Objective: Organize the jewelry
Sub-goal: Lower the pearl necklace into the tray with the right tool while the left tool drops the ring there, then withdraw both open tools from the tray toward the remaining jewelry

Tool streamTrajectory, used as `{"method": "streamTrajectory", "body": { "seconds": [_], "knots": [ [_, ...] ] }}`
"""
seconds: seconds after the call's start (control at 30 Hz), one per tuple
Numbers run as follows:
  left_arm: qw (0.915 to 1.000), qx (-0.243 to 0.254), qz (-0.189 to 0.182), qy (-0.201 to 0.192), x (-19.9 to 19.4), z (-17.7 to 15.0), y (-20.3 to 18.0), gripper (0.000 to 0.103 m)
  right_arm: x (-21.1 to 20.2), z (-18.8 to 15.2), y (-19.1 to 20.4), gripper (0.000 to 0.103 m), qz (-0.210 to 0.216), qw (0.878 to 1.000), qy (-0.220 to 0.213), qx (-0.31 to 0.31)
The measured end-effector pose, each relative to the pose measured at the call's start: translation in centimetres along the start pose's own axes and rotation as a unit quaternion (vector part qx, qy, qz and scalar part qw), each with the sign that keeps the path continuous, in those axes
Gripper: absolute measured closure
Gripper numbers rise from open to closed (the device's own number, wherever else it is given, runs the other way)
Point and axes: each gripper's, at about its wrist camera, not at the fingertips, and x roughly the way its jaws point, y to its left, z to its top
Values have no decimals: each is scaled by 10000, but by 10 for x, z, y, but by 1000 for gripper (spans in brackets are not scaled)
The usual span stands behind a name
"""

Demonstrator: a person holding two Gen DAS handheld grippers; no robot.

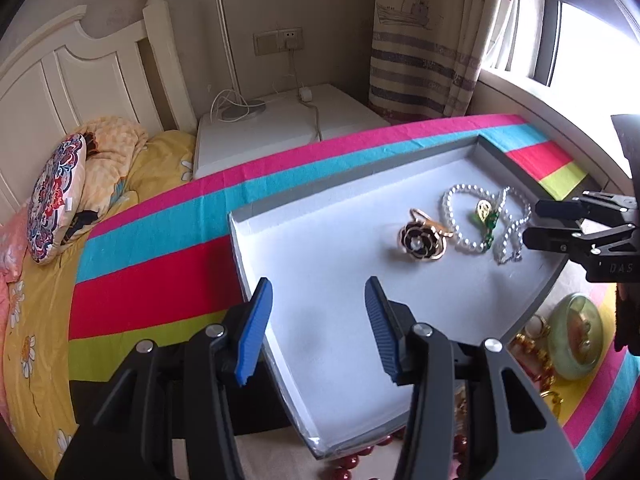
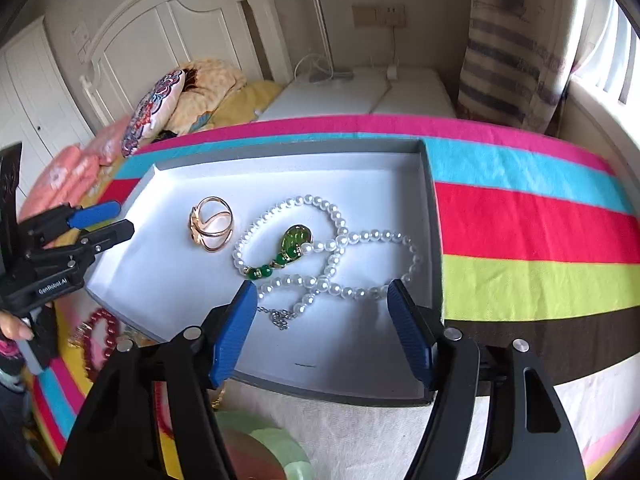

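so both tongs are just hanging over the shallow grey tray with the white lining (image 2: 434,216), nothing pinched in either. right gripper (image 2: 322,332) has its blue pads spread wide, the white pearl necklace with a green pendant (image 2: 332,256) lying in the tray just past them, not touched. left gripper (image 1: 318,328) is apart too, over bare lining at the tray's near corner. gold ring with a black flower top (image 1: 424,240) sits beside the pearls. tray's on a bright striped cloth (image 2: 520,220), dark red bead bracelet (image 2: 102,340) and a pale green jade bangle (image 1: 576,338) outside it
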Motion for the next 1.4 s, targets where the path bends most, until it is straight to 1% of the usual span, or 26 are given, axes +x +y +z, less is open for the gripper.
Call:
{"method": "streamTrajectory", "body": {
  "seconds": [0.07, 0.13, 0.17, 0.23, 0.27, 0.33, 0.53, 0.7, 0.77, 0.87, 0.93, 1.03, 1.07, 1.1, 1.13, 1.17, 1.2, 1.23, 1.27, 1.3, 1.37, 1.4],
  "knots": [
    [10000, 66, 28, 67, 5, -5, -1, 56, 0, -4, 6, 38, -36, 10000, 29, -71],
    [9995, 282, 97, 81, 7, -13, -7, 56, 4, -11, 13, 39, -23, 9997, 201, -124],
    [9992, 366, 143, 117, 8, -16, -10, 55, 4, -14, 18, 39, -122, 9995, 192, -222],
    [9959, 749, 489, 167, 7, -23, -22, 56, 1, -19, 21, 39, -88, 9996, 194, -169],
    [9957, 753, 507, 169, 5, -25, -24, 56, 0, -22, 23, 39, -98, 9996, 191, -169],
    [9961, 726, 452, 219, -1, -32, -21, 56, -4, -28, 28, 39, -78, 9997, 176, -164],
    [9964, 725, 391, 190, -24, -61, -18, 56, -20, -55, 51, 39, -15, 9998, 118, -183],
    [9980, 511, 369, 51, -52, -96, -25, 50, -39, -85, 67, 39, -4, 9996, -39, -280],
    [9988, 380, 322, -21, -62, -107, -28, 45, -46, -95, 72, 39, -18, 9995, -73, -304],
    [9991, 239, 320, -144, -74, -121, -37, 41, -56, -112, 78, 39, -15, 9994, -113, -327],
    [9991, 185, 331, -208, -80, -130, -43, 40, -62, -121, 81, 39, -18, 9993, -151, -334],
    [9991, 190, 338, -189, -90, -139, -51, 39, -71, -132, 84, 39, -4, 9993, -155, -339],
    [9992, 187, 316, -172, -93, -142, -52, 38, -73, -135, 84, 35, 12, 9993, -168, -323],
    [9994, 142, 256, -179, -100, -146, -52, 38, -82, -140, 84, 32, 42, 9992, -303, -267],
    [9995, 75, 187, -250, -109, -150, -50, 37, -91, -144, 82, 29, 73, 9985, -477, -240],
    [9990, -97, 29, -425, -126, -157, -44, 31, -102, -150, 81, 29, 123, 9975, -654, -244],
    [9981, -276, -43, -552, -138, -162, -37, 24, -112, -157, 80, 29, 175, 9965, -775, -276],
    [9961, -510, -55, -712, -152, -169, -27, 14, -121, -165, 80, 29, 217, 9955, -848, -349],
    [9926, -811, -34, -899, -169, -180, -13, 13, -133, -176, 82, 29, 221, 9940, -930, -525],
    [9899, -1024, -51, -982, -180, -187, -3, 13, -141, -184, 85, 29, 189, 9923, -999, -703],
    [9812, -1609, -85, -1059, -197, -208, 25, 13, -157, -200, 91, 29, 213, 9882, -1052, -1089],
    [9757, -1944, -22, -1011, -202, -221, 40, 13, -161, -206, 93, 29, 272, 9869, -1038, -1202]
  ]
}}
